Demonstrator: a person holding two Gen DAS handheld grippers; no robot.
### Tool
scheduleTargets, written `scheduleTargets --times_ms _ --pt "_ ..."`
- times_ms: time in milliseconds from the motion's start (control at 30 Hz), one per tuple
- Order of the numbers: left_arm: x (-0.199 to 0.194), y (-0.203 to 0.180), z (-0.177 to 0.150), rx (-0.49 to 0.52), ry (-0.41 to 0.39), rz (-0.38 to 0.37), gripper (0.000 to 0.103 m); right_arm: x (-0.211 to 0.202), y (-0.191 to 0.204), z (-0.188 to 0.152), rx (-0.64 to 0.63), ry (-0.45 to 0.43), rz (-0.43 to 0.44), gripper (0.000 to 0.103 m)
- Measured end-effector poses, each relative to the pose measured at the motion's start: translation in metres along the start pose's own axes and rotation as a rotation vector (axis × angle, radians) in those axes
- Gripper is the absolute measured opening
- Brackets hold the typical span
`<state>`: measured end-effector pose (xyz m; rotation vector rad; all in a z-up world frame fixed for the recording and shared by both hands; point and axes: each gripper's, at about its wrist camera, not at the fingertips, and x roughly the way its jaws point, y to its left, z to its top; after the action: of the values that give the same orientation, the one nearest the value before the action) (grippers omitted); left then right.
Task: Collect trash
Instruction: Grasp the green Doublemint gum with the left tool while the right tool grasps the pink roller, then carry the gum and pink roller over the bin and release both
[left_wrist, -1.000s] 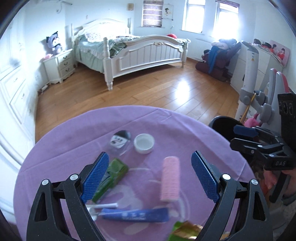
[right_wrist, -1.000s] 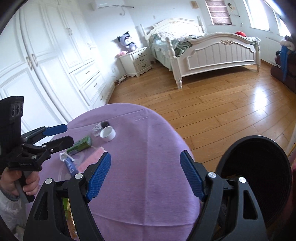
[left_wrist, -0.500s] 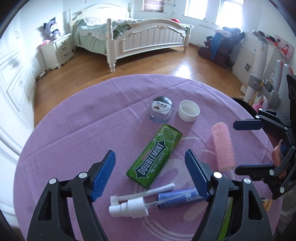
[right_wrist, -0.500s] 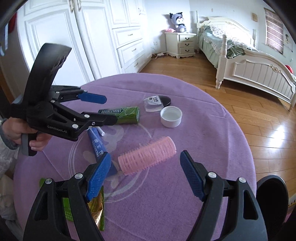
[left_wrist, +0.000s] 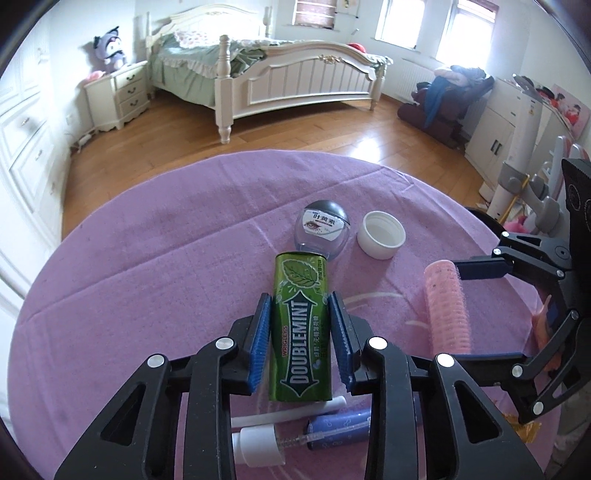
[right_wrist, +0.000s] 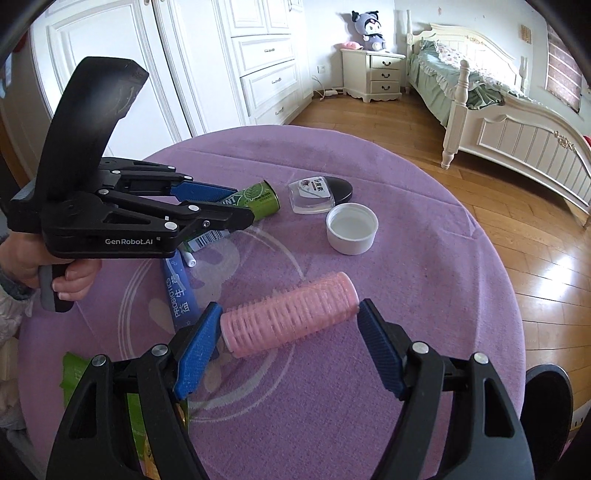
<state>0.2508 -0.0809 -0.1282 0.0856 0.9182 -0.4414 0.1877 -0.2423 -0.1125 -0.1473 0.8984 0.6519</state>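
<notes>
closing on the green doublemint gum tin (left_wrist: 301, 332), the left gripper (left_wrist: 301, 334) has its blue pads flanking the tin's long sides near mid-length, and from the left wrist view they look at or almost at the metal, so whether they press yet cannot be told for sure. the tin lies flat on the purple tablecloth (left_wrist: 147, 280), its far end just beside the clear eye-drop bottle (left_wrist: 322, 232). it is probably a light, stiff, smooth box, so a grip across the narrow width around the middle should hold, though glossy sides may slip if the squeeze is weak. the right gripper (right_wrist: 290, 347) is closing too, its pads wide apart at the two ends of the pink hair roller (right_wrist: 290, 319), which lies between them on the cloth, the left pad about touching, the right pad just short. the roller seems light, hollow and bristly, likely to give if squeezed endwise; taking it across its girth may be steadier. a white cap (right_wrist: 351, 228) sits near the bottle, a blue probiotics tube (right_wrist: 181, 291) beside the roller.
</notes>
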Motion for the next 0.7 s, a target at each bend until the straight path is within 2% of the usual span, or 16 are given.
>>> scheduleTargets --times_ms 200,367,533,700 --pt "-0.013 -0.008 0.001 -0.039 -0.046 0.018 0.032 -0.016 -0.008 -0.001 0.068 -0.079 0.021 0.074" --pt "-0.034 -0.030 0.010 -0.053 -0.103 0.016 0.032 -0.038 -0.033 -0.002 0.201 -0.171 0.022 0.074" --pt "-0.047 -0.067 0.025 -0.027 -0.152 -0.006 0.032 -0.067 -0.070 -0.015 0.368 -0.275 0.007 0.074" --pt "-0.038 -0.117 0.042 0.009 -0.168 -0.059 0.032 -0.093 -0.113 -0.036 0.492 -0.346 -0.048 0.074"
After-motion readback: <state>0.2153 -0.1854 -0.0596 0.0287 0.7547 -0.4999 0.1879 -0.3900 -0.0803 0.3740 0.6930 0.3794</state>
